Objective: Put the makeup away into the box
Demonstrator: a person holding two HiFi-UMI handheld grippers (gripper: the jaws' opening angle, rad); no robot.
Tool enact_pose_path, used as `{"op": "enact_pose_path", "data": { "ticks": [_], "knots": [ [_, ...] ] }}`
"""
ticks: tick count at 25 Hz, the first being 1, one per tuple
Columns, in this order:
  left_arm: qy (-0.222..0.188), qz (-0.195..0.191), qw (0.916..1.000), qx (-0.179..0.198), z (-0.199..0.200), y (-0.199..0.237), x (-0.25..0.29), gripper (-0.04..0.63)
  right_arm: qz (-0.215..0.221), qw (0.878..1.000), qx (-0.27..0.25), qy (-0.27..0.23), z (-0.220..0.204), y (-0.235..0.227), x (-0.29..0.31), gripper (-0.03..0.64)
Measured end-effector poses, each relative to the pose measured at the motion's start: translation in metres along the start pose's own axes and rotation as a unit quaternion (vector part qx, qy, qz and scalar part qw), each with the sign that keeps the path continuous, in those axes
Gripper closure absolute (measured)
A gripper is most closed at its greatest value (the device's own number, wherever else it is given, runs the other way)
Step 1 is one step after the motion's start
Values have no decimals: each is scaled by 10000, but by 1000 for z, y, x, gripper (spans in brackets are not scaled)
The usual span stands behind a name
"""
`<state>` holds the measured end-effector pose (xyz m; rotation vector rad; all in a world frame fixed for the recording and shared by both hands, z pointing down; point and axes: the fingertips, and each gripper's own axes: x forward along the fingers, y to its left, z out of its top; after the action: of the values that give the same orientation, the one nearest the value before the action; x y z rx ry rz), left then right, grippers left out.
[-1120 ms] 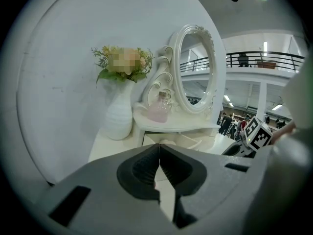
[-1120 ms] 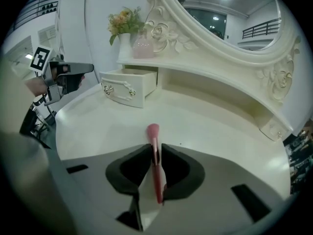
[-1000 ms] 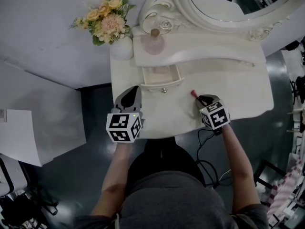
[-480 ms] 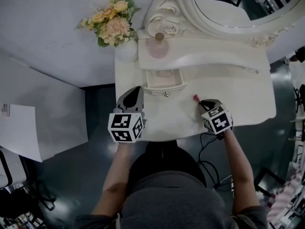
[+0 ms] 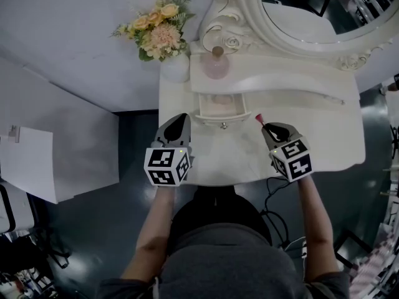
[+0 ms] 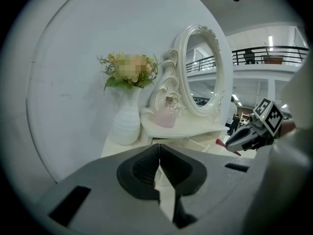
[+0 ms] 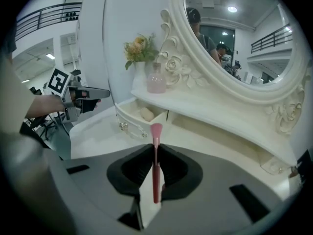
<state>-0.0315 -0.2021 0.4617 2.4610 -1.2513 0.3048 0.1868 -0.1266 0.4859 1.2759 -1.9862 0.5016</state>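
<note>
The right gripper hovers over the white dressing table, right of centre. Its fingers are narrowed onto a slim pink makeup brush, clamping the handle between the pads. The flared head sticks out past the fingertips and points toward the open drawer. The brush head sits just right of the drawer's front and has not reached it. The small drawer is pulled out from under the raised shelf toward the near side, and a pale rounded thing lies inside it. The left gripper is held over the near left part of the table, near and left of the drawer. Its fingers are pressed together with nothing between them. On the shelf just beyond the drawer stands a pink perfume bottle. To its left, at the table's far left corner, is a white vase of yellow and peach flowers. A large oval mirror in an ornate white frame rises at the far side, right of the bottle.
</note>
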Motion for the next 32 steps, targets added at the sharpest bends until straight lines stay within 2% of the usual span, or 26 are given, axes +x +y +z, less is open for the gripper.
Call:
{"op": "enact_pose_path", "data": {
  "ticks": [10, 16, 23, 32],
  "knots": [
    [-143, 253, 9996, -6, 9, 8, -10, 588, 288, 9964, -452, -661, 69, 15, -5, 568],
    [-225, 415, 9989, -9, 14, 11, -17, 588, 539, 9915, -780, -891, 102, 28, 4, 568],
    [-308, 702, 9970, -79, 15, 21, -29, 588, 887, 9850, -1062, -1033, 129, 46, 25, 568],
    [-326, 1184, 9921, -243, 9, 45, -50, 588, 1341, 9771, -1375, -912, 141, 70, 59, 568]
  ]
}}
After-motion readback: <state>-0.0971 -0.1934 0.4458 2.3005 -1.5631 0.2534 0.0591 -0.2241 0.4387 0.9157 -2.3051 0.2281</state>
